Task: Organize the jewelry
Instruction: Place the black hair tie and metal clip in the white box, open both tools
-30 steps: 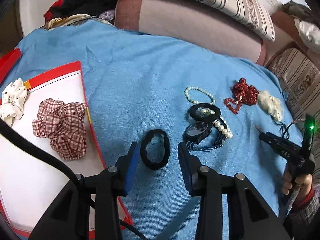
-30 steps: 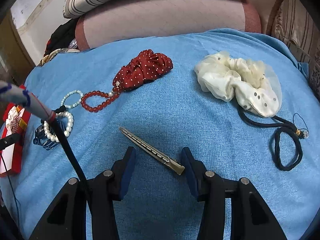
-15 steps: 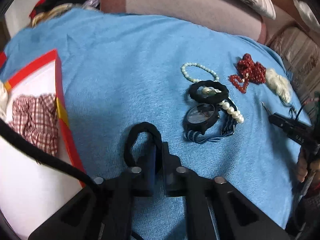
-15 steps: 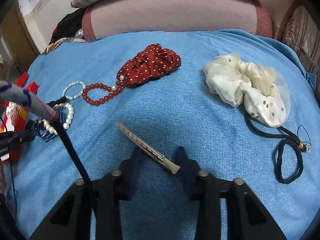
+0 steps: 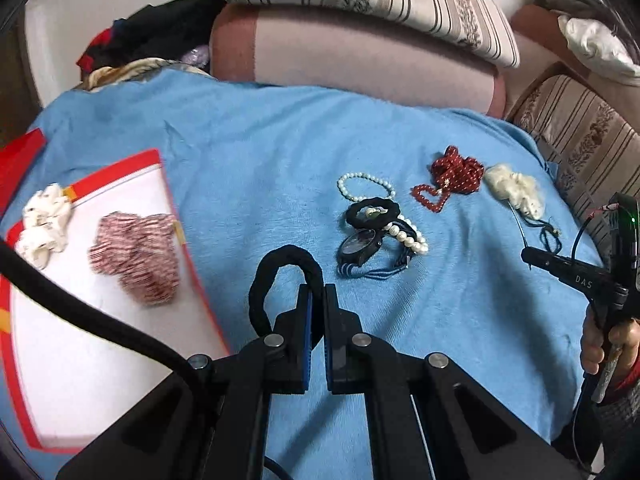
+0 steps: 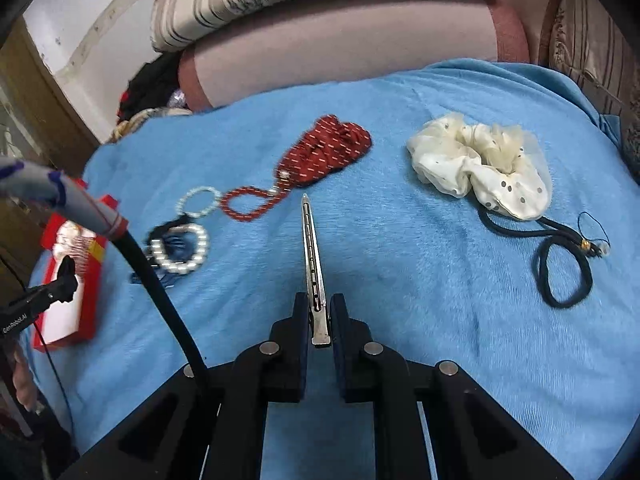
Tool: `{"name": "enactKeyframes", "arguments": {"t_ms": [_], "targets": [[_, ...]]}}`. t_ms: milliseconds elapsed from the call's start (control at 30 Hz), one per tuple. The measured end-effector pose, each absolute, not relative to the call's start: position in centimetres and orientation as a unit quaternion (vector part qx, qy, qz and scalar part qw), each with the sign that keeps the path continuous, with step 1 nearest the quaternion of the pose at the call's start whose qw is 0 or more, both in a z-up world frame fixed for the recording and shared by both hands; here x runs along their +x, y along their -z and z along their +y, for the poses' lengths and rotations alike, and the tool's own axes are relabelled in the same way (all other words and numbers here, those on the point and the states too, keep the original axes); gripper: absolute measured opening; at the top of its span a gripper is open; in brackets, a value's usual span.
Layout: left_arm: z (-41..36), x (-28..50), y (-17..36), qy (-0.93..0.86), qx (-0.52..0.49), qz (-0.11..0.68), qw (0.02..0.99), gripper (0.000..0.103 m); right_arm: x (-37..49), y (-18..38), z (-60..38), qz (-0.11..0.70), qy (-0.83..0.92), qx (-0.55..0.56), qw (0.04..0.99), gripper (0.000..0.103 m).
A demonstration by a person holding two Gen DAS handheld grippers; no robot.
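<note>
Left hand-held gripper (image 5: 316, 296): matte black arms, blue pads on the fingers (image 5: 305, 320), silver round screws at the pivots, a thick black cable curving off. Right hand-held gripper (image 6: 320, 312): same black build, white lettering, green light, red sleeve cuff.

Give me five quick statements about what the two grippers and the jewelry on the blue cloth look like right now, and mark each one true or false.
1. The left gripper is shut on the black hair tie. True.
2. The right gripper holds the red bead bracelet. False: it is shut on the metal hair clip; the red bead bracelet lies on the blue cloth.
3. The plaid scrunchie lies in the red-edged box. True.
4. The cream scrunchie is in that box. False: it is on the cloth.
5. The watch lies on the cloth. True.
</note>
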State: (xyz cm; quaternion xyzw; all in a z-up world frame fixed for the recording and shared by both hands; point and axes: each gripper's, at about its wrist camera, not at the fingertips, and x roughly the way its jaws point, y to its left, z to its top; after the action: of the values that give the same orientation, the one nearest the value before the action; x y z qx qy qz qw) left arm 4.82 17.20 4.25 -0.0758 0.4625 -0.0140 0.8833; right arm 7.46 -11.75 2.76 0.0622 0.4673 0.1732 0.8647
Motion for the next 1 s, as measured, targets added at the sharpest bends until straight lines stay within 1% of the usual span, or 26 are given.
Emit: {"name": "enactKeyframes", "arguments": {"t_ms": [167,267,533,633,767,1000], "targets": [[19.5,2.1,-6.0,-0.013,-0.08,0.451,0.889,0.004,5.0,-4.9,-9.5,0.455,-0.203,0.058,0.865,0.011],[21.9,0.2,-6.8,-0.037,-0.084,0.443,0.892,0.004,3.8,-6.3,-6.4,0.45,-0.233,0.051,0.86,0.011],[30.2,-3.4,-7.1,-0.109,-0.101,0.442,0.885,0.004,2.3,-8.1,3.4,0.454,-0.311,0.041,0.834,0.011],[33.3,-3.8,-6.6,-0.13,-0.108,0.446,0.879,0.004,2.2,-8.4,8.7,0.457,-0.345,0.029,0.819,0.011],[36.5,-3.6,-5.4,-0.146,-0.119,0.454,0.871,0.004,2.2,-7.0,15.3,0.472,-0.373,0.009,0.798,0.011],[39.6,-2.2,-2.8,-0.156,-0.128,0.477,0.855,0.004,3.6,-2.2,24.5,0.512,-0.396,-0.009,0.762,0.012]]}}
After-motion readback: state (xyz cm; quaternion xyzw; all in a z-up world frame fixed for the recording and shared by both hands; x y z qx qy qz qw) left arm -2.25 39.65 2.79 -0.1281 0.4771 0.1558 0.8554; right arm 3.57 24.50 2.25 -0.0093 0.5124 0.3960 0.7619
